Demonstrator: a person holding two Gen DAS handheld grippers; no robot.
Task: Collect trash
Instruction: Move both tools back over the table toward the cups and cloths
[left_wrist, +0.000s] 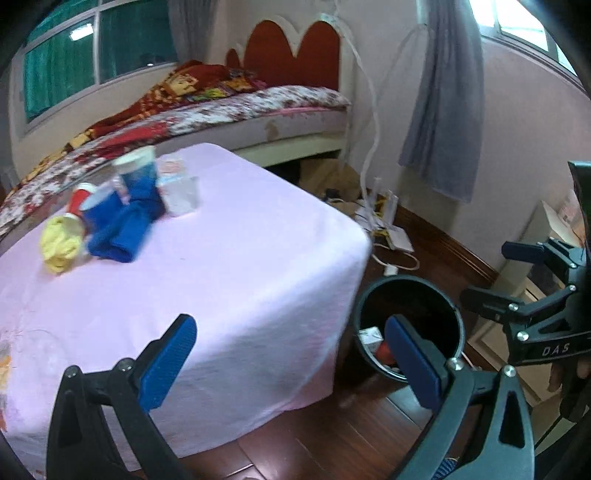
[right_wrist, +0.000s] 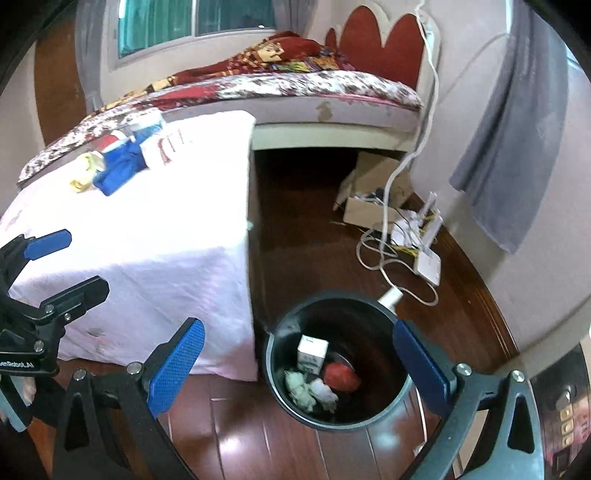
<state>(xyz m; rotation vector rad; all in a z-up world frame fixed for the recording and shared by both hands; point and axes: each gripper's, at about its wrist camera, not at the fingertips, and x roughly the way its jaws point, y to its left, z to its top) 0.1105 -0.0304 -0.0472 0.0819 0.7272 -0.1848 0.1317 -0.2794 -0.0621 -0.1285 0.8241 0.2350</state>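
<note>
Trash in two places: some already in the black bin (right_wrist: 338, 360) on the wooden floor (right_wrist: 288, 450), the rest at the far end of the table. Inside the bin, seen from the right wrist: a small white carton (right_wrist: 312, 353), a red crumpled piece (right_wrist: 341, 375) just beside it, and pale crumpled wads (right_wrist: 310, 391) in front of both. Bin standing just off the table's near corner, close to the hanging edge of the pink tablecloth (left_wrist: 229, 280). On the cloth, well apart from both grippers, a tight cluster: yellow crumpled wrapper (left_wrist: 61, 245), blue cloth-like bundle (left_wrist: 123, 230) touching it, a red cup (left_wrist: 80, 201) lying tilted, a blue paper cup with a white rim (left_wrist: 138, 171) upright behind, and a clear plastic cup (left_wrist: 181, 195) beside that; blurred, so finer detail not readable. Left gripper (left_wrist: 291, 365) low over the table's near corner, blue pads spread wide, nothing between them. Right gripper (right_wrist: 299, 369) above the bin, jaws likewise spread wide and empty, the bin's mouth showing between the fingers. Each gripper visible at the edge of the other's view. Beyond the table, a bed (left_wrist: 236, 114) with a floral cover, a grey curtain (left_wrist: 443, 110), and white cables with a router (right_wrist: 424, 254) on the floor by the wall.
</note>
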